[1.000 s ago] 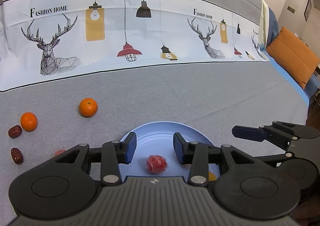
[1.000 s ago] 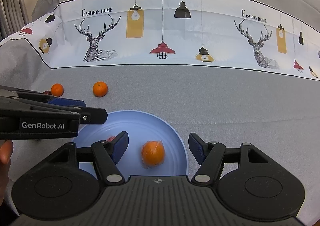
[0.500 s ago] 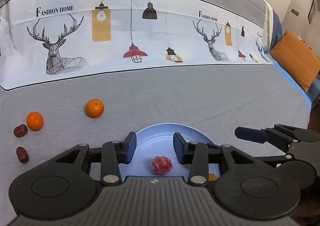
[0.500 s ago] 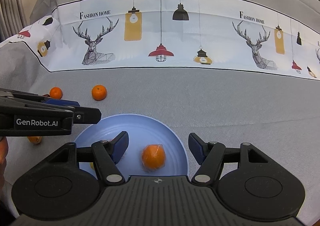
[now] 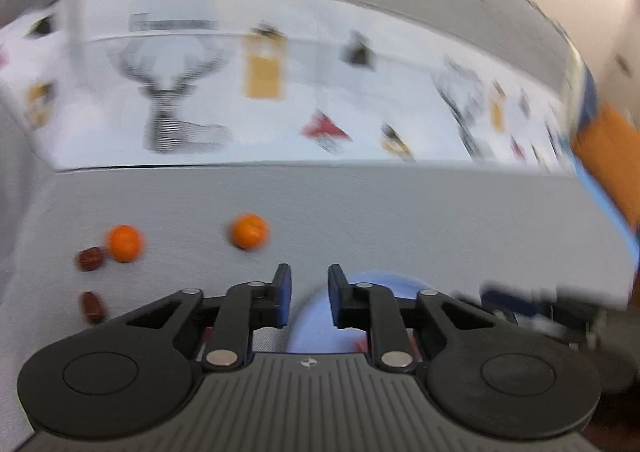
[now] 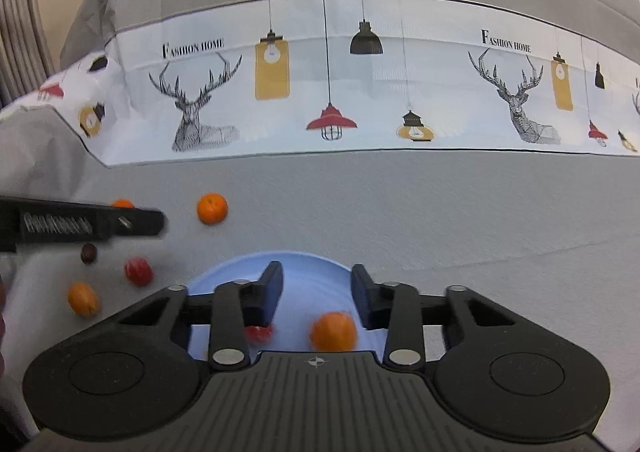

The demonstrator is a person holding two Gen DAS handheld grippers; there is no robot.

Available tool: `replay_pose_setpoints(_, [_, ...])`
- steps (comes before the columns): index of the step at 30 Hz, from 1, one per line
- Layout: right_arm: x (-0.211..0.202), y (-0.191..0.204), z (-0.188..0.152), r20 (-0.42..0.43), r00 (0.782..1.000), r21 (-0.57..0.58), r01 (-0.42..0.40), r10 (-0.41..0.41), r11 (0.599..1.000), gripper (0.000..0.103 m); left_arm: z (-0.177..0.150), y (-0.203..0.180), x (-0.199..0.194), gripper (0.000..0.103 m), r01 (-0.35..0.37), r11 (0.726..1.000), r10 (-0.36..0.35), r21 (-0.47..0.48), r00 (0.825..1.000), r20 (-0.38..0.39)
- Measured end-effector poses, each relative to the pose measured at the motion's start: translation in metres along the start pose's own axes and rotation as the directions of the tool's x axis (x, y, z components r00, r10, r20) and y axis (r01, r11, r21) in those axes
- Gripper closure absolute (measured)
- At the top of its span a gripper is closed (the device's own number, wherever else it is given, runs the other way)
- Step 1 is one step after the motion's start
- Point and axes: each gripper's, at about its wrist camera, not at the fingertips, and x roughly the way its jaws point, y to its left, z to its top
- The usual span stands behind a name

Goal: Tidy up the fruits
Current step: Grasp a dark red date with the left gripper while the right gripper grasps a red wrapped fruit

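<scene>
On a bed spread with grey fabric and a white printed band (image 6: pixel 360 91) of deer and lamps, a pale blue plate (image 6: pixel 316 272) sits close in front of both cameras. The right gripper (image 6: pixel 316 292) hangs over the plate; its jaws have just been closing, stand a modest gap apart and grip nothing. Below that gap a wrapped orange fruit (image 6: pixel 333 331) lies on the plate, roundish, with no clear long axis. A red wrapped fruit (image 6: pixel 260 333) lies on the plate to its left, partly behind the gripper's left finger.

The left gripper (image 5: pixel 309 294) has its jaws almost together, nothing between them; they too have just been closing. Its view is blurred by motion. Only a sliver of the plate (image 5: pixel 384 282) shows there, and the fruits on it are almost wholly hidden behind the gripper's body.

The left view shows what the right mostly hides: a round mandarin (image 5: pixel 249 231) out on the grey cover, a second mandarin (image 5: pixel 124 242) further left with a dark red date (image 5: pixel 91 258) touching it, its long axis running roughly left to right, and a second date (image 5: pixel 93 306) nearer the camera, its long axis steeper, running up and to the left.

The right view alone shows a red fruit (image 6: pixel 138 271) and an oval orange fruit (image 6: pixel 83 299) on the cover left of the plate, the oval's long axis tilted up to the left. The left gripper crosses that view as a dark bar, covering most of the far mandarin.
</scene>
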Motion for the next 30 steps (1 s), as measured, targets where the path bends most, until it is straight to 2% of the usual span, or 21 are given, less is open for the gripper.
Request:
replay_pose_setpoints(1, [0.001,0.001,0.002,0.003,1.0,0.014,-0.009,0.009,1.0,0.068,0.007,0.021,-0.005,0.083,-0.008,0.996,0.009,-0.093,1.0,0.011])
replay_pose_setpoints(3, [0.003,0.005,0.004,0.003,1.0,0.032,-0.031,0.031,0.999,0.068,0.015,0.062,-0.013,0.083,-0.038,0.963,0.041,-0.267,0.999,0.006])
replay_pose_setpoints(5, [0.006,0.012,0.005,0.002,0.998,0.038,-0.056,0.056,0.998,0.068,0.016,0.102,-0.017,0.083,-0.1,0.908,0.093,-0.406,0.995,-0.038])
replay_pose_setpoints(8, [0.012,0.027,0.006,-0.003,0.994,0.03,-0.109,0.11,0.994,0.068,0.006,0.153,-0.019,0.083,-0.209,0.797,0.153,-0.567,0.978,-0.145])
replay_pose_setpoints(10, [0.017,0.038,0.007,-0.009,0.989,0.024,-0.145,0.145,0.989,0.068,0.002,0.171,-0.02,0.083,-0.223,0.743,0.146,-0.631,0.974,-0.172])
replay_pose_setpoints(11, [0.019,0.044,0.008,-0.012,0.987,0.02,-0.161,0.161,0.987,0.068,0.001,0.177,-0.019,0.083,-0.222,0.726,0.138,-0.651,0.974,-0.178])
replay_pose_setpoints(12, [0.021,0.05,0.008,-0.019,0.983,0.015,-0.182,0.182,0.983,0.068,0.001,0.179,-0.019,0.083,-0.222,0.719,0.134,-0.659,0.974,-0.182])
replay_pose_setpoints(16, [0.032,0.074,0.011,-0.04,0.969,-0.005,-0.242,0.242,0.97,0.068,0.006,0.175,-0.012,0.081,-0.233,0.737,0.14,-0.634,0.971,-0.195])
replay_pose_setpoints(22, [0.054,0.1,0.015,-0.091,0.948,0.002,-0.305,0.304,0.952,0.063,0.006,0.173,0.005,0.075,-0.273,0.74,0.156,-0.615,0.959,-0.237])
replay_pose_setpoints(25, [0.066,0.11,0.017,-0.109,0.943,0.002,-0.317,0.315,0.948,0.057,0.006,0.173,0.015,0.073,-0.29,0.738,0.164,-0.61,0.953,-0.254])
replay_pose_setpoints(30, [0.091,0.126,0.018,-0.153,0.935,-0.002,-0.324,0.319,0.946,0.053,0.007,0.176,0.025,0.073,-0.317,0.738,0.179,-0.596,0.943,-0.28])
